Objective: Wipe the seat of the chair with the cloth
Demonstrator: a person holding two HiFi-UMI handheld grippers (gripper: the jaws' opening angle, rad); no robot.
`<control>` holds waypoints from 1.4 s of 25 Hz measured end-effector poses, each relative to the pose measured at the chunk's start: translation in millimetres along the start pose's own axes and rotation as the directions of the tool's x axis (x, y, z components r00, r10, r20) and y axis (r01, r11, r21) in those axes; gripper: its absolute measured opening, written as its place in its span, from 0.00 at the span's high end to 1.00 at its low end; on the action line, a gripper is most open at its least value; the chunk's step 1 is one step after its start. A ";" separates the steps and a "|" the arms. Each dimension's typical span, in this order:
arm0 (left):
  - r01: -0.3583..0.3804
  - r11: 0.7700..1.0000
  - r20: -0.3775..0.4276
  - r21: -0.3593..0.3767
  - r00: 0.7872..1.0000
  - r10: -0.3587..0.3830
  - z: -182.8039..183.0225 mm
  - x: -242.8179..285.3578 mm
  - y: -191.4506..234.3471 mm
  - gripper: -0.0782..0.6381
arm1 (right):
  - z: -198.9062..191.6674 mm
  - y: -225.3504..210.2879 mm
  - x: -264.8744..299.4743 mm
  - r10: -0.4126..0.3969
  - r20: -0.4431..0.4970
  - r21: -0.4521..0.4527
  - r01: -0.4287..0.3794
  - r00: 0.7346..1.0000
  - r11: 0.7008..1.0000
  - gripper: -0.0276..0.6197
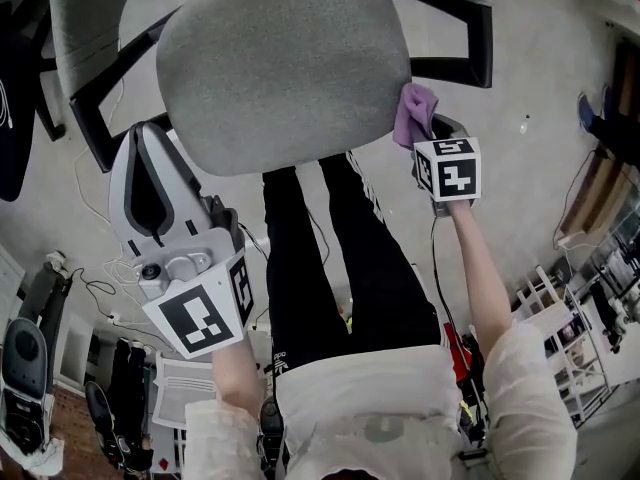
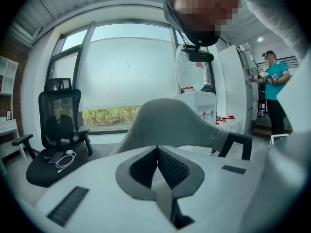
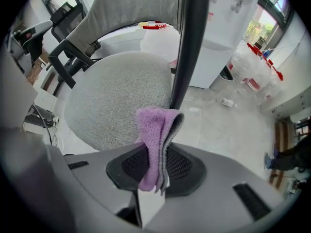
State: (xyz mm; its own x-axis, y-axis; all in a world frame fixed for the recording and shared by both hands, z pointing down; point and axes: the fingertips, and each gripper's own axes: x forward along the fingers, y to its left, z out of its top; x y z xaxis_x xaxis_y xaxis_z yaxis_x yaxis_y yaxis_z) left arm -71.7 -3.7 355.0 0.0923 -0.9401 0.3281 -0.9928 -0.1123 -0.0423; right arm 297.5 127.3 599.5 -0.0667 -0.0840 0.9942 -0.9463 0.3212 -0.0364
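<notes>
So the right gripper (image 3: 154, 165) is clamped on the purple cloth (image 3: 156, 140), which sticks up folded between the jaws. The cloth sits right at the right edge of the grey chair seat (image 1: 285, 63); can't tell if it actually touches the fabric. The black armrest (image 3: 188, 47) runs just beside the cloth, so it's pretty much in the way on that side. The left gripper (image 2: 157, 150) is pinched together with nothing in it, held low off the seat's left-front corner. The wearer's black trousers (image 1: 345, 268) are right up against the front edge. There's also a black office chair (image 2: 57, 130), a water dispenser (image 3: 224, 18) and floor cables (image 1: 100, 290).
</notes>
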 end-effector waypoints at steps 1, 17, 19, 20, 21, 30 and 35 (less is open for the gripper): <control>0.001 1.000 0.006 -0.001 1.000 -0.001 2.2 0.3 -0.4 0.87 | 1.9 0.9 -1.6 -0.005 0.001 -0.005 0.005 1.000 1.000 0.82; -0.033 0.999 0.295 -0.033 0.954 0.041 228.7 -34.0 -5.2 0.87 | 264.4 83.7 -285.1 0.075 0.666 -0.063 -0.044 0.742 0.997 0.82; -0.011 0.999 0.329 -0.038 0.944 0.023 265.9 -54.2 -13.6 0.87 | 278.0 92.1 -356.4 0.083 0.753 -0.074 -0.042 0.653 0.996 0.82; 0.000 0.999 0.350 -0.032 0.937 0.012 283.9 -63.3 -17.3 0.87 | 283.3 96.6 -391.3 0.088 0.792 -0.082 -0.037 0.604 0.996 0.82; 0.007 1.000 0.373 -0.023 0.928 0.002 301.6 -71.5 -20.1 0.87 | 287.5 102.0 -425.5 0.098 0.828 -0.095 -0.033 0.552 0.995 0.82; 0.029 0.999 0.559 0.045 0.828 -0.049 413.8 -138.6 -45.9 0.87 | 244.6 120.0 -606.6 0.072 0.984 -0.082 0.057 0.165 0.995 0.82; 0.089 0.996 0.594 0.023 0.800 -0.086 428.7 -158.2 -50.6 0.87 | 232.9 122.1 -615.4 0.050 0.989 -0.062 0.085 0.139 0.994 0.82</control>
State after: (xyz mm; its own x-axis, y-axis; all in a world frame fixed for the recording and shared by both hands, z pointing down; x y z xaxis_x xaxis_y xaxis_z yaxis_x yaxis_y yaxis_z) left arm -3.3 12.7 -99.3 0.2046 -0.9334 -0.2947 -0.9785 -0.2035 -0.0349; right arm 149.4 -1.5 -40.3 -0.3691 -0.9287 0.0363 -0.9272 0.3706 0.0542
